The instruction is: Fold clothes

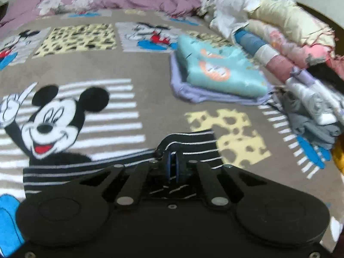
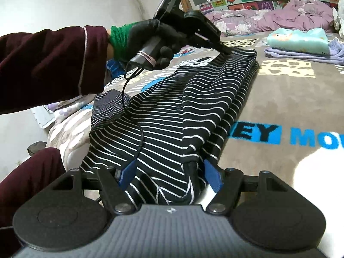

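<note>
Right wrist view: the striped garment lies lengthwise on the blanket, running from the right gripper, jaws apart around its near end, to the left gripper, clamped on its far edge.

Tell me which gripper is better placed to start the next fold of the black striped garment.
Probably the left gripper: its jaws are shut on the far edge of the black striped garment. The right gripper stands open around the near end, gripping nothing.
</note>
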Motion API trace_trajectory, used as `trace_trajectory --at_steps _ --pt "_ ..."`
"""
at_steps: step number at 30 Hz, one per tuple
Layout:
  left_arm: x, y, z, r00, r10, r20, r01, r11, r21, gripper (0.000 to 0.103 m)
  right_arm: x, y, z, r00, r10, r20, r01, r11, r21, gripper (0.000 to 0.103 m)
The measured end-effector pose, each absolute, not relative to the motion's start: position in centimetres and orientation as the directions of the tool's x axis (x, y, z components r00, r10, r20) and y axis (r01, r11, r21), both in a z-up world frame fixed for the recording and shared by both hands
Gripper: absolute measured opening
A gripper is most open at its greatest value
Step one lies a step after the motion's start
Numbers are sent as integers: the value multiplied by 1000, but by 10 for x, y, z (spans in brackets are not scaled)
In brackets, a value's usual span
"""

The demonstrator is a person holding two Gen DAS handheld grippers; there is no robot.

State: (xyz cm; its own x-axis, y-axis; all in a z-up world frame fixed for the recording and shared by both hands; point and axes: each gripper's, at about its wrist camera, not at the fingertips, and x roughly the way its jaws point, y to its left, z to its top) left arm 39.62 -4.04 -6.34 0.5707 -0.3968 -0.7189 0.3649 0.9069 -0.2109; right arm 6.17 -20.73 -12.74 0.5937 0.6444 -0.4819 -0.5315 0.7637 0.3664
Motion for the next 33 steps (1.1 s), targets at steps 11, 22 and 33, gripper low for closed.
trace_trajectory --at_steps 11,22,33 --pt "379 -40 -40 654 -363 -664 375 918 -133 26 45 -215 -114 713 566 -414 -497 825 271 68" --pt "393 -106 -58 579 -376 -723 526 850 -20 26 63 -180 -118 692 610 -387 -601 783 159 65" --pt "413 -117 -79 569 -219 -793 474 875 98 35 71 -187 -131 643 630 -436 -586 771 249 66"
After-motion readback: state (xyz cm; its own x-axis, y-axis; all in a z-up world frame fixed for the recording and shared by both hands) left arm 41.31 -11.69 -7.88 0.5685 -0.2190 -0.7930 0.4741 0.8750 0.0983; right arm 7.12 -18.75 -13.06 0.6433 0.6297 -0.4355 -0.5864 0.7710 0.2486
